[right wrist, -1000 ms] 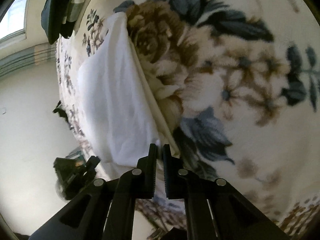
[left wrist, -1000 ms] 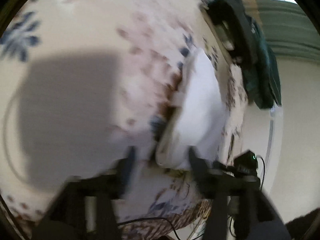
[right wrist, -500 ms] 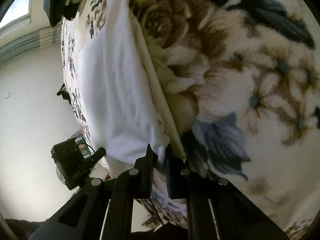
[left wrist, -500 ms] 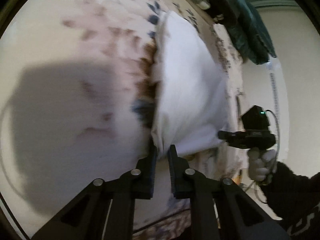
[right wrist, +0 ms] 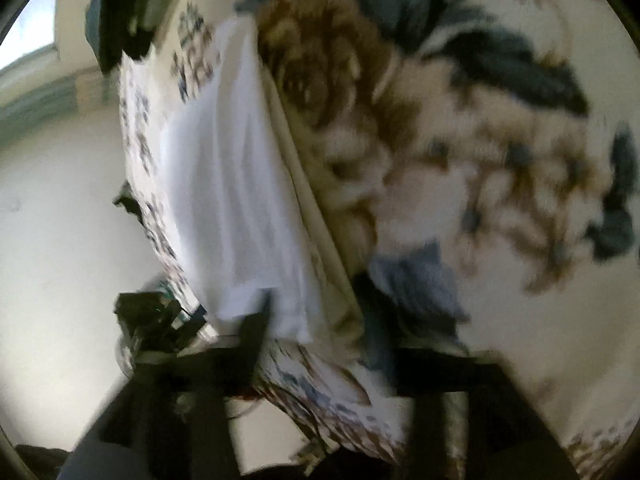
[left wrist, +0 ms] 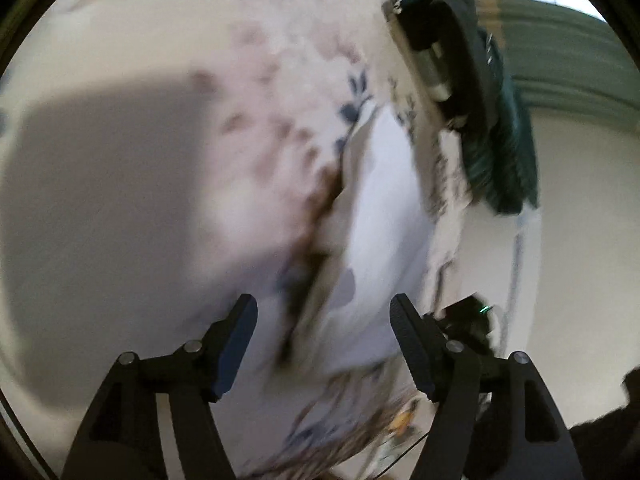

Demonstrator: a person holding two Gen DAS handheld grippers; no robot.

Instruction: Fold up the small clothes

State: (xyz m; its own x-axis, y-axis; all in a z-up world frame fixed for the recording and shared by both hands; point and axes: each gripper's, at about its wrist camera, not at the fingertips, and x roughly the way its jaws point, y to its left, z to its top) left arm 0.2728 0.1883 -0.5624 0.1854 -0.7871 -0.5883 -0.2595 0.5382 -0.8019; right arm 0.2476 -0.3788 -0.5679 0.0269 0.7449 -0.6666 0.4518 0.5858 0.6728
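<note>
A folded white garment [left wrist: 384,216] lies on a floral blanket [left wrist: 160,184] near the blanket's edge. My left gripper [left wrist: 324,340] is open, its fingers on either side of the garment's near end, holding nothing. In the right wrist view the same white garment [right wrist: 236,208] lies flat on the blanket [right wrist: 460,152]. My right gripper [right wrist: 320,328] is open and blurred, its jaws spread around the garment's near corner. The other gripper shows at the blanket's edge in the left wrist view [left wrist: 472,316] and in the right wrist view [right wrist: 148,316].
A dark green and black pile of clothes [left wrist: 480,92] sits at the far end of the blanket, also in the right wrist view [right wrist: 120,8]. A pale wall and floor [right wrist: 60,220] lie beyond the blanket's edge.
Both grippers were shut on the garment's near corners half a second ago. Both have opened and let go; the garment now lies flat and both views are blurred by motion.
</note>
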